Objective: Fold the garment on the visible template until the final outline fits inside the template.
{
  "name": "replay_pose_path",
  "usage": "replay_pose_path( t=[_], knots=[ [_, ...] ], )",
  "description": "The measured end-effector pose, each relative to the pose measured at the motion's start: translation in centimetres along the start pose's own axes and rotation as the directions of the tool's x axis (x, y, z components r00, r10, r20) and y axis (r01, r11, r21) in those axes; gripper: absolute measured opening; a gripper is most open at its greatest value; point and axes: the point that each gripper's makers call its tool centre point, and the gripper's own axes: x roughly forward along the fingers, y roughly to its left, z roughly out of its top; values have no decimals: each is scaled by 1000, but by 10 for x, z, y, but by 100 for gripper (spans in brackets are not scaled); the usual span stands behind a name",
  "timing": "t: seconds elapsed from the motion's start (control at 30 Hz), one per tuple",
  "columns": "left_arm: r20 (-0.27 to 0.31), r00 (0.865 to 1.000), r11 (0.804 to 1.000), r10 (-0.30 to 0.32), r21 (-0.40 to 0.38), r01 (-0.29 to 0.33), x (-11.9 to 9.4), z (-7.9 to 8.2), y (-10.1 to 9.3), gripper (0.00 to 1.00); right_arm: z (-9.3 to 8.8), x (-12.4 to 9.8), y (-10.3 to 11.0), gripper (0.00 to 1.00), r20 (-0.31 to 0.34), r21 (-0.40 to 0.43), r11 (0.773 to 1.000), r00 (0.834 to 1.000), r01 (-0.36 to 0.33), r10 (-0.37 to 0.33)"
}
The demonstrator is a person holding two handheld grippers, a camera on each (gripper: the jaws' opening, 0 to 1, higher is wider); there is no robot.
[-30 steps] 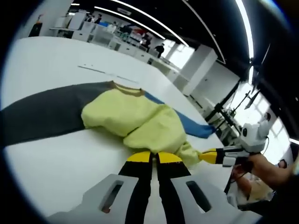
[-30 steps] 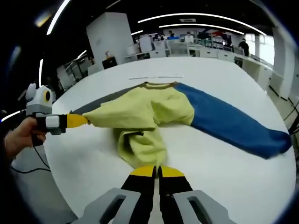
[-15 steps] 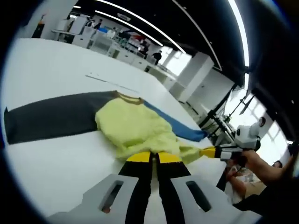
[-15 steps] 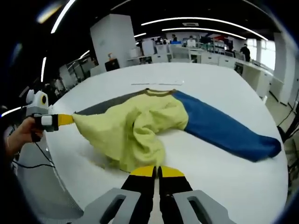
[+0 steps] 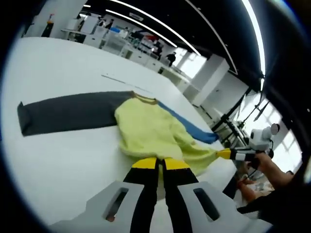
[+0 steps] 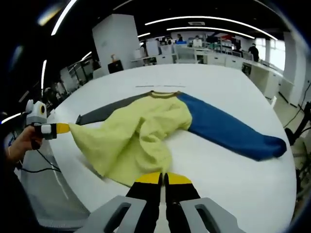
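In the left gripper view, the left gripper (image 5: 161, 164) has its two yellow-tipped black jaws pressed together on the near hem of the garment (image 5: 150, 133); the yellow cloth runs straight up from the tips. In the right gripper view, the right gripper (image 6: 163, 178) is likewise closed, its tips together on the yellow hem nearest the camera. Each gripper also appears in the other's view: the right gripper (image 5: 228, 155) comes in from the right of the left gripper view, clamped on a stretched corner of the yellow cloth and held by a hand (image 5: 265, 165); the left gripper (image 6: 60, 128) sits at the left of the right gripper view, pinching the opposite corner, with a hand (image 6: 22, 145) behind it. The hem is pulled taut between the two, out beyond the near edge of the white table (image 6: 233, 87). The garment (image 6: 146, 131) lies on the table with its collar pointing away from the grippers; its long axis runs sideways across the table along the sleeves. The blue sleeve (image 6: 228, 128) stretches out flat to the right and the dark grey sleeve (image 5: 68, 112) to the left. Bare white tabletop lies open all round the sleeves and beyond the collar; office desks and people stand far behind.
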Motion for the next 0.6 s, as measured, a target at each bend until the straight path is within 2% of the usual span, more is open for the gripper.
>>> replay_pose_path(
  t=[0.27, 0.4, 0.6],
  knots=[
    [-47, 996, 997, 77, -13, -77, -17, -26, 20, 0, -16, -12, -9, 0, -25, 20, 1000, 999, 23, -23],
    [-40, 996, 994, 78, -68, -80, -24, -33, 25, 0, -25, -15, -14, 0, -39, 33, 999, 999, 34, -33],
    [-66, 991, 990, 119, -72, -123, -32, -45, 37, 0, -32, -24, -16, 0, -51, 40, 998, 998, 49, -47]
  ],
)
